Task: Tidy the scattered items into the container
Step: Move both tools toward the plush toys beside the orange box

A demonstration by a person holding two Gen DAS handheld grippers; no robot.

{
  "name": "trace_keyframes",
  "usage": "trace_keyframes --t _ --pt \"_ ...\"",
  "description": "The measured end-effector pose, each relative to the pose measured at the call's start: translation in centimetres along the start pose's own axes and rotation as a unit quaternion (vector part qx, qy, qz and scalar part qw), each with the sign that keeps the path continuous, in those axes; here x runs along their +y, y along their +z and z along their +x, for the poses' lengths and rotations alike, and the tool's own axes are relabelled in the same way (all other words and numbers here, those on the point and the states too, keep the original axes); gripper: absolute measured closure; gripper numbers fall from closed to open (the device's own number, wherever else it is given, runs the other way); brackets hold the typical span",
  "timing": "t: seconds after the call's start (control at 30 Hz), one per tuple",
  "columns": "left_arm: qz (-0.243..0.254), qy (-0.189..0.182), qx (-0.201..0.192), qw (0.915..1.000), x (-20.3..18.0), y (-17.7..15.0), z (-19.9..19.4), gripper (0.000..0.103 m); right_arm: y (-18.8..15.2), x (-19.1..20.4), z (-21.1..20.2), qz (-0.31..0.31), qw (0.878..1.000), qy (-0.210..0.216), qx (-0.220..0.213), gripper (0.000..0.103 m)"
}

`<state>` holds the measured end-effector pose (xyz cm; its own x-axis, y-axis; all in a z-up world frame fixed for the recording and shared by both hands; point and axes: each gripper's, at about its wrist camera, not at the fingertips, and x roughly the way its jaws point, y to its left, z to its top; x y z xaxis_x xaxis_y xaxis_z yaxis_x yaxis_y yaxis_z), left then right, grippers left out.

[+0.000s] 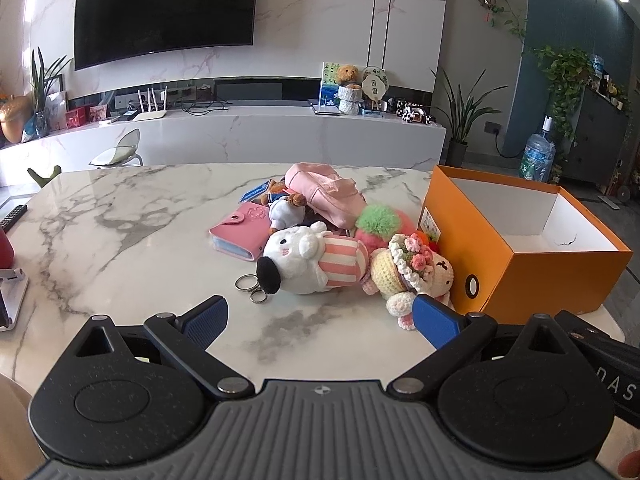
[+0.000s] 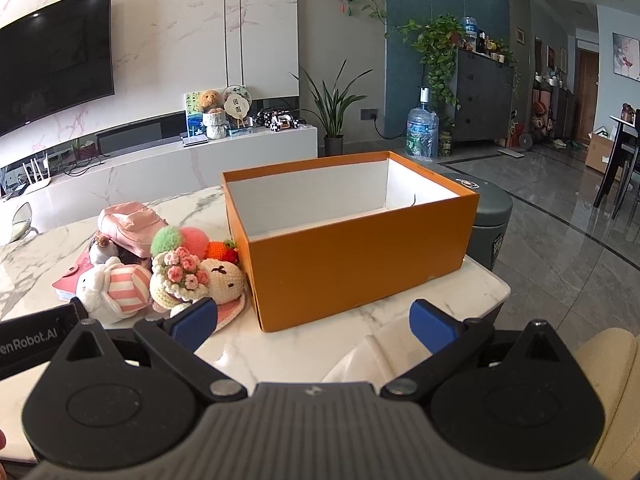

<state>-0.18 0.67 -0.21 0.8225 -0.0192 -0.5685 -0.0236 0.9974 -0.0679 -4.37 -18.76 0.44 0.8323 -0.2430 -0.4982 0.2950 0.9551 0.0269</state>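
An open orange box (image 1: 532, 276) (image 2: 360, 264) with a white inside stands at the table's right end and holds nothing. Left of it lies a heap of items: a white plush in a pink striped suit (image 1: 308, 258) (image 2: 112, 290) with key rings (image 1: 250, 284), a crocheted bunny with a flower hat (image 1: 412, 266) (image 2: 192, 280), a green and pink pompom (image 1: 378, 222) (image 2: 178, 240), a pink bag (image 1: 324, 190) (image 2: 130, 222), a pink card holder (image 1: 240, 232) and a small bear plush (image 1: 282, 206). My left gripper (image 1: 320, 320) is open just before the heap. My right gripper (image 2: 316, 320) is open before the box.
The marble table (image 1: 132, 240) (image 2: 304, 344) carries a remote (image 1: 12, 218) and a stand (image 1: 12, 300) at its left edge. A dark round stool (image 2: 490, 220) stands behind the box. The TV console (image 1: 248, 136) lies beyond the table.
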Motion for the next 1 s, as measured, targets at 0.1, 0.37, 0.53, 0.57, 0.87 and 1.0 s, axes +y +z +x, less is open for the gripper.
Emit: trace_keyframes --t 0.1,0.37,0.53,0.57,0.87,1.0 --pt "0.001 0.001 -0.003 1.0000 0.01 0.02 -0.12 0.000 -0.06 0.06 -0.01 -0.002 1.000 0.002 -0.001 0.000" --pt "-0.003 0.004 -0.001 1.0000 0.21 -0.05 -0.17 0.000 -0.33 0.05 0.10 0.000 1.000 0.007 0.006 0.000" --pt "-0.003 0.005 -0.002 1.0000 0.22 0.06 -0.33 0.000 -0.45 0.26 -0.04 -0.002 1.000 0.010 0.006 0.000" --pt "-0.003 0.005 -0.002 1.0000 0.23 0.06 -0.36 0.000 -0.48 0.34 -0.09 -0.003 1.000 0.010 0.006 0.000" --pt "-0.003 0.007 -0.005 1.0000 0.26 0.14 -0.55 0.000 -0.51 0.81 -0.37 -0.006 1.000 0.015 0.004 0.000" --pt "-0.005 0.008 -0.004 0.9999 0.34 0.22 -0.63 0.000 -0.51 0.96 -0.46 -0.007 1.000 0.016 0.002 0.000"
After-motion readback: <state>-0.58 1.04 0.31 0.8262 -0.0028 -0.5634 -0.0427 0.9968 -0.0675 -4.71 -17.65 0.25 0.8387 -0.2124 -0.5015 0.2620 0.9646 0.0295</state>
